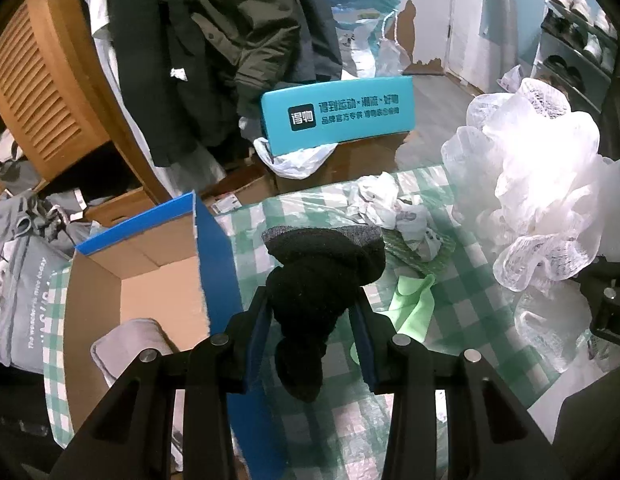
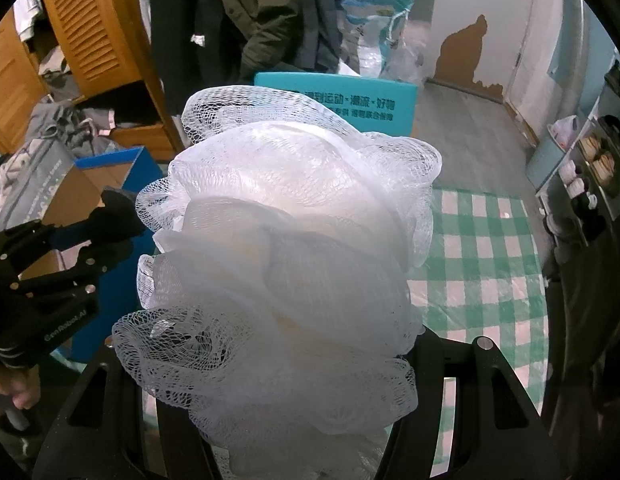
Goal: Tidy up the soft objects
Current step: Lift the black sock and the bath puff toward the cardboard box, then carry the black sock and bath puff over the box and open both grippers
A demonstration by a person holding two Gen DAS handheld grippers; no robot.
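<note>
The left claw (image 1: 312, 308) is gripping a bundle of black socks (image 1: 322, 280) with a grey cuff, its blue pads pressing on both sides of the bundle. The bundle is hanging clear above the bench (image 1: 462, 280), which is wearing a green and white checked cloth under clear plastic.

The blue cardboard box (image 1: 213, 248) serves as the landmark. It is standing open at the bench's left edge, and a folded pale grey cloth (image 1: 125, 344) is lying inside it near the front. The socks are hanging just to the right of the box's blue wall. Further right of the box, a light green cloth (image 1: 410, 304) is lying on the bench, and beyond it a crumpled white printed bag (image 1: 394, 208) is resting beside a green patterned piece. Behind the box, a teal carton (image 1: 338, 118) with printed characters is sitting on brown cardboard, and dark coats (image 1: 213, 48) are hanging above it.

The right claw (image 2: 269, 360) is clasping a white mesh bath sponge (image 2: 285, 248); the fluffy net is filling the space between its fingers and hiding the pads. The sponge is being held off the bench, well to the right of the blue box (image 2: 137, 168). In the right wrist view, the left claw (image 2: 117, 216) and its socks are showing just in front of that box.
</note>
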